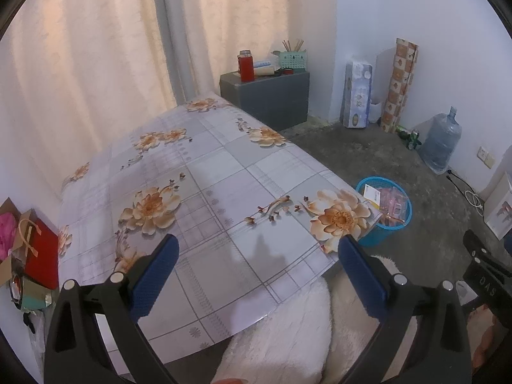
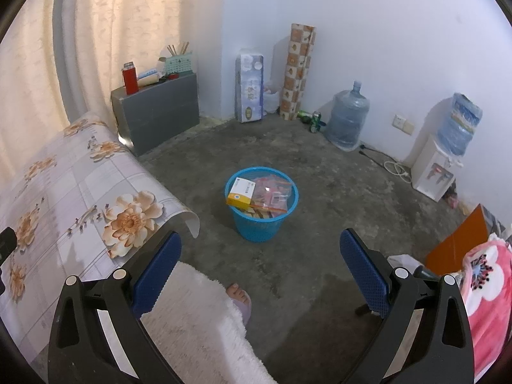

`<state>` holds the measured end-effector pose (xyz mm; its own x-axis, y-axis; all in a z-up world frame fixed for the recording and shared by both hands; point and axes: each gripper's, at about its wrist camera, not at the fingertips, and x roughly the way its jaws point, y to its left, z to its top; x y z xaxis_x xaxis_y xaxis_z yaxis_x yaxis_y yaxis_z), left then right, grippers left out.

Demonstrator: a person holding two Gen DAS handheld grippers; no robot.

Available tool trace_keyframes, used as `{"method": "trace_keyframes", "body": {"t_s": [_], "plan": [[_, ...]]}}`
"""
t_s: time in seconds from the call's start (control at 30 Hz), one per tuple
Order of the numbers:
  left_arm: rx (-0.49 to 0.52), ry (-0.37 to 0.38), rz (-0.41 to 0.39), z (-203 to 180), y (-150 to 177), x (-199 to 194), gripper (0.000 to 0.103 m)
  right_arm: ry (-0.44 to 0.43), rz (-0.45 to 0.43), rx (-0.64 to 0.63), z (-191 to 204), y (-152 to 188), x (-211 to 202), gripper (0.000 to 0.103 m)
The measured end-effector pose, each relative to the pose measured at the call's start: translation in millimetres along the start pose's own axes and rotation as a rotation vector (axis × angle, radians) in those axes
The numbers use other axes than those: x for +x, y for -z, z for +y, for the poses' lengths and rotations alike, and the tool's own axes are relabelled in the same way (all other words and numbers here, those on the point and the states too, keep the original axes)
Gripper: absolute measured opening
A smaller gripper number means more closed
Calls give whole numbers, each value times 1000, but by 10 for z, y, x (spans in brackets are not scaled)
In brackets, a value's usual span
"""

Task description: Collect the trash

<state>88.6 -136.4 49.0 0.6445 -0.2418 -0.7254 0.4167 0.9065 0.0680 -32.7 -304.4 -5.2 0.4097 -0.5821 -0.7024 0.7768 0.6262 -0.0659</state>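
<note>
A blue plastic basket (image 2: 262, 220) stands on the concrete floor beside the table corner. It holds a yellow and white box (image 2: 240, 192) and clear bags with pink packets (image 2: 272, 196). The basket also shows in the left wrist view (image 1: 384, 217), partly behind the table edge. My left gripper (image 1: 257, 275) is open and empty above the floral tablecloth (image 1: 204, 192). My right gripper (image 2: 260, 273) is open and empty above the floor, short of the basket. No loose trash shows on the table.
A grey cabinet (image 2: 156, 112) with a red flask (image 2: 130, 78) stands by the curtain. Water jugs (image 2: 347, 120), a dispenser (image 2: 433, 172), tissue pack (image 2: 249, 86) and a wrapped roll (image 2: 297, 70) line the wall. A white fluffy seat (image 2: 198, 320) and a foot (image 2: 238, 294) are near. A red bag (image 1: 40, 256) sits left of the table.
</note>
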Motion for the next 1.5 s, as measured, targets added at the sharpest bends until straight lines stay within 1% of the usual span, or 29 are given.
{"method": "trace_keyframes", "body": {"t_s": [0.5,0.93,1.5], "plan": [[-11,1,-5,85,48,-70,98,5,-25,-10,98,74,-91,95],[-6,9,-4,-1,-6,-61,98,11,-22,-4,116,72,-88,95],[-1,9,-2,-18,1,-33,98,16,-23,-4,94,111,-27,95]]}}
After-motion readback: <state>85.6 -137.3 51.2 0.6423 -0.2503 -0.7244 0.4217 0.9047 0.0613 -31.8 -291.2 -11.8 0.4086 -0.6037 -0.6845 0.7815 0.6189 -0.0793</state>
